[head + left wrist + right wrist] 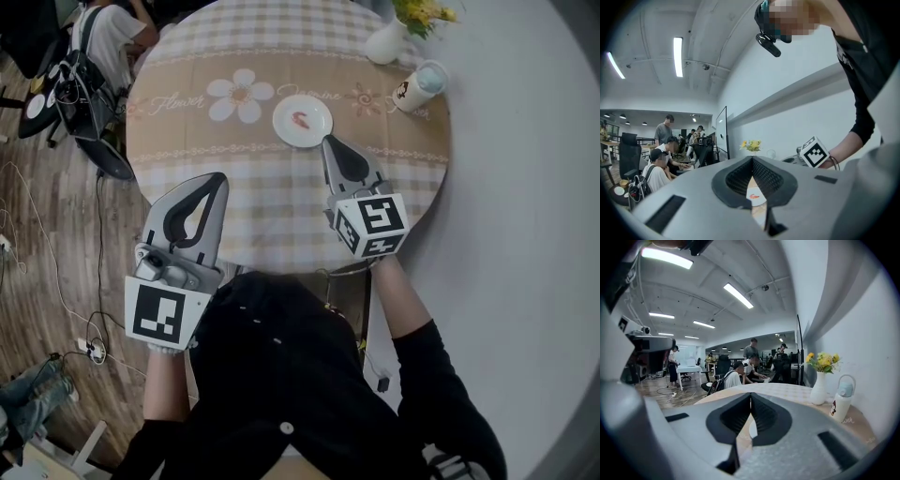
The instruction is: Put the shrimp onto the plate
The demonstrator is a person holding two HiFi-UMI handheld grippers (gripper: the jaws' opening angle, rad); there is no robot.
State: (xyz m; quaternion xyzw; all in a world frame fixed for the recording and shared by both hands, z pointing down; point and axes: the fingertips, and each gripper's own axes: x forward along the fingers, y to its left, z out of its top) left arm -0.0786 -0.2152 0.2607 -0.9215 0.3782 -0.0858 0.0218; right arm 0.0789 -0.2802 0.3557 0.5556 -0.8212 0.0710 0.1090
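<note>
A small orange shrimp [301,119] lies on the white plate [314,131] in the middle of the round table. My right gripper [328,141] is shut and empty, its tip just short of the plate's near rim. My left gripper [221,178] is also shut and empty, above the table's near left edge. In the left gripper view the shut jaws [752,159] frame the plate [758,200] and shrimp [753,196] below them. In the right gripper view my gripper [750,395] is shut, and a strip of the plate [753,426] shows through the hollow.
The table [187,131] has a beige checked cloth with a flower print. A white vase of yellow flowers [389,39] and a white bottle [420,86] stand at the far right. People sit at desks beyond the table [112,37]. Cables lie on the wooden floor at left.
</note>
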